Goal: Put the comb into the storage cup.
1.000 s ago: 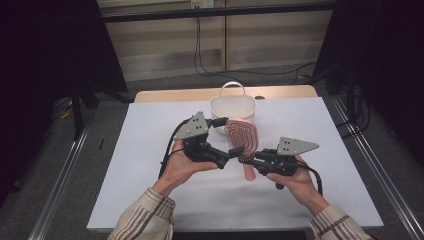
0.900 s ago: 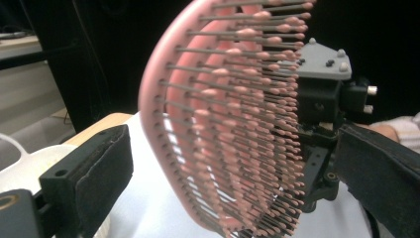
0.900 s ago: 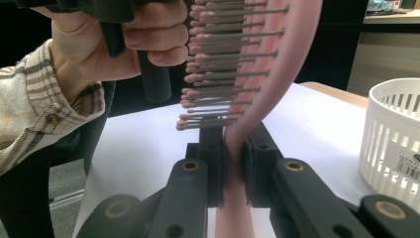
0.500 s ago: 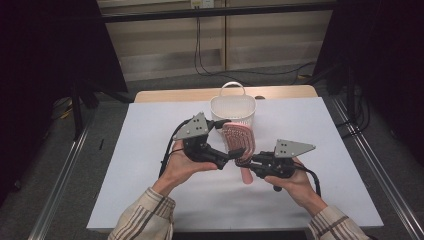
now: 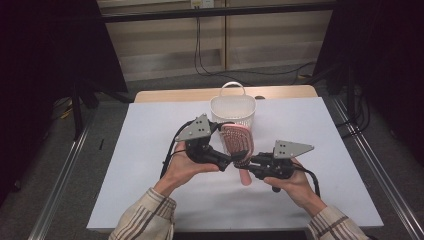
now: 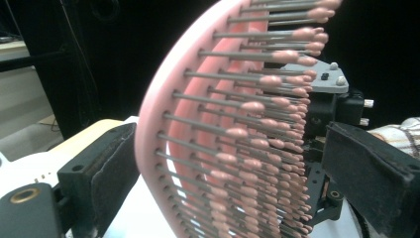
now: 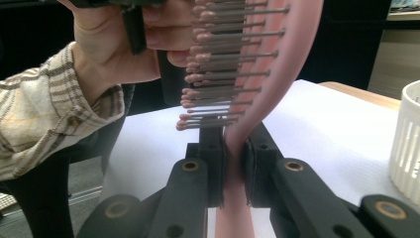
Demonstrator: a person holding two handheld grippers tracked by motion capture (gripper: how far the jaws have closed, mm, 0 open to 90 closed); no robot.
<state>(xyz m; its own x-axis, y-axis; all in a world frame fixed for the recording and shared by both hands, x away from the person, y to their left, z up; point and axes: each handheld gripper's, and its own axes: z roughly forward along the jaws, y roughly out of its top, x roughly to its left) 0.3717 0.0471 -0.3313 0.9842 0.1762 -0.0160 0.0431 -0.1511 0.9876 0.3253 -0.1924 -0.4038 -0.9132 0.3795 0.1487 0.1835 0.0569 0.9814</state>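
Observation:
A pink hairbrush [image 5: 239,141] with pink-tipped metal bristles stands upright over the white table [image 5: 150,130], handle down. My right gripper [image 5: 248,163] is shut on its neck, and in the right gripper view the jaws [image 7: 233,168] pinch the pink stem below the head [image 7: 292,54]. My left gripper [image 5: 234,159] reaches in from the left. Its jaws straddle the brush head [image 6: 198,124], one pad [image 6: 104,168] behind the pink back, the other [image 6: 376,168] off the bristle tips. They have just been closing a little around the head, with small gaps still showing.
A white slotted basket [image 5: 232,107] with a handle stands just behind the brush, also at the right edge of the right gripper view [image 7: 406,139]. A wooden strip [image 5: 165,95] runs along the table's far edge. Metal rails flank the table.

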